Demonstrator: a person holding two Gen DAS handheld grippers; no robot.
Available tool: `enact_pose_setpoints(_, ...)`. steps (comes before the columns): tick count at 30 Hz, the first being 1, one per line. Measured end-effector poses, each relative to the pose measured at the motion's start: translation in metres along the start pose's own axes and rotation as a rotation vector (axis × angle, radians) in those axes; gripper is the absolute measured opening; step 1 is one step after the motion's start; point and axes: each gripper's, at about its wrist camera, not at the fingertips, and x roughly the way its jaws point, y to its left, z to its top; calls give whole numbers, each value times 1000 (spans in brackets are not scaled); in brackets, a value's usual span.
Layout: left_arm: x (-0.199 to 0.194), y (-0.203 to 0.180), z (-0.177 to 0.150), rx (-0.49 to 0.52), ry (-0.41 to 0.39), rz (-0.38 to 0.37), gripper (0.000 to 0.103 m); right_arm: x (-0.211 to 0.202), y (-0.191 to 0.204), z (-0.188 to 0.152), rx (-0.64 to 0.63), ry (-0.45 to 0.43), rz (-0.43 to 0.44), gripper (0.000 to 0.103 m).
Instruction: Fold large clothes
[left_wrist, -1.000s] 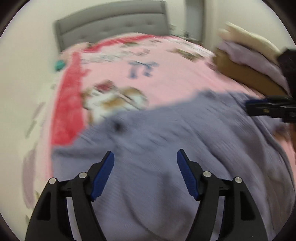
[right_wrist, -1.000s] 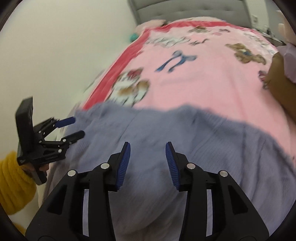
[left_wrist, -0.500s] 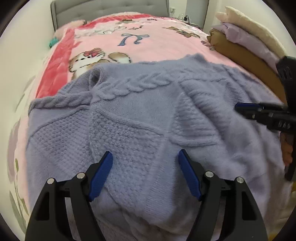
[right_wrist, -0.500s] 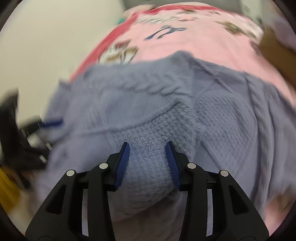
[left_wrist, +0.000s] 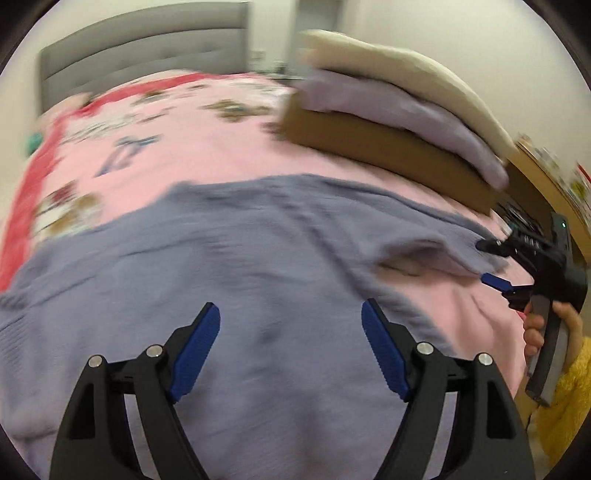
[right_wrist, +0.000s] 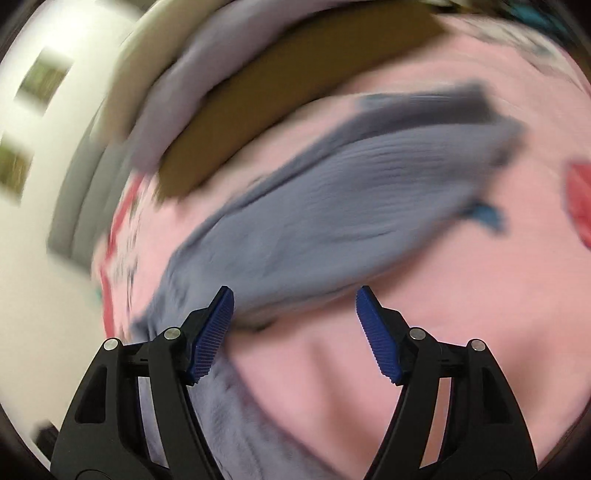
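A large grey-blue knitted sweater (left_wrist: 258, 266) lies spread on the pink bed cover (left_wrist: 192, 155). My left gripper (left_wrist: 290, 350) is open and empty, hovering over the sweater's near part. My right gripper (right_wrist: 295, 325) is open and empty over a sleeve of the sweater (right_wrist: 332, 199) lying on the pink cover; its left finger is at the sleeve's edge. The right gripper also shows in the left wrist view (left_wrist: 491, 264) at the sweater's right edge, open. Both views are blurred by motion.
A stack of folded clothes, brown (left_wrist: 388, 155), lilac and cream, sits on the right side of the bed. A grey headboard (left_wrist: 140, 48) stands at the far end. A wooden table edge (left_wrist: 546, 192) is at the right. A white wall lies left of the bed.
The right gripper has opened wider and swung right to the sweater's sleeve by the clothes stack. The left gripper's view has turned right and stays open over the sweater.
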Motion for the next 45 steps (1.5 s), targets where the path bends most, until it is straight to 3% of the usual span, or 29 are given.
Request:
enact_pose_setpoints(4,55,-56,-2,37,42,-26,78,2,-38,19,98,-10,-37,66)
enact_pose_setpoints(7,87,-76,-5,67,98,-49,78,19,-55,31,130,36,-19,66)
enact_pose_setpoints(11,112,-81,-7,69,144,-47,71,30,-53,49,132,7,5,65)
enact_pose_setpoints(13,116,-86,-8,83,158,-44,66,31,-53,57,145,-6,42,28)
enact_pose_setpoints(16,117,-95,-10,94,155,-37,60,28,-43,70,131,-44,93,14)
enact_pose_setpoints(20,112,-100,-17,66,136,-24,59,14,17,84,-10,-75,179,12)
enact_pose_setpoints(25,110,-109,-27,66,100,28,59,16,154,77,-246,51,331,12)
enact_pose_setpoints(29,110,-110,-28,40,93,43,59,31,264,28,-388,242,430,12)
enact_pose_setpoints(32,110,-112,-27,49,95,52,59,39,319,-24,-495,329,434,12)
enact_pose_setpoints(34,111,-111,-26,49,99,47,59,55,346,-71,-524,406,407,12)
enact_pose_setpoints(36,113,-109,-24,51,101,43,60,69,364,-121,-598,448,328,12)
enact_pose_setpoints(37,115,-108,-23,52,100,41,60,80,376,-161,-693,455,255,12)
enact_pose_setpoints(42,114,-113,-26,74,94,48,62,118,366,-305,-983,552,50,12)
enact_pose_setpoints(45,112,-112,-27,82,92,44,62,134,339,-343,-1067,595,-17,12)
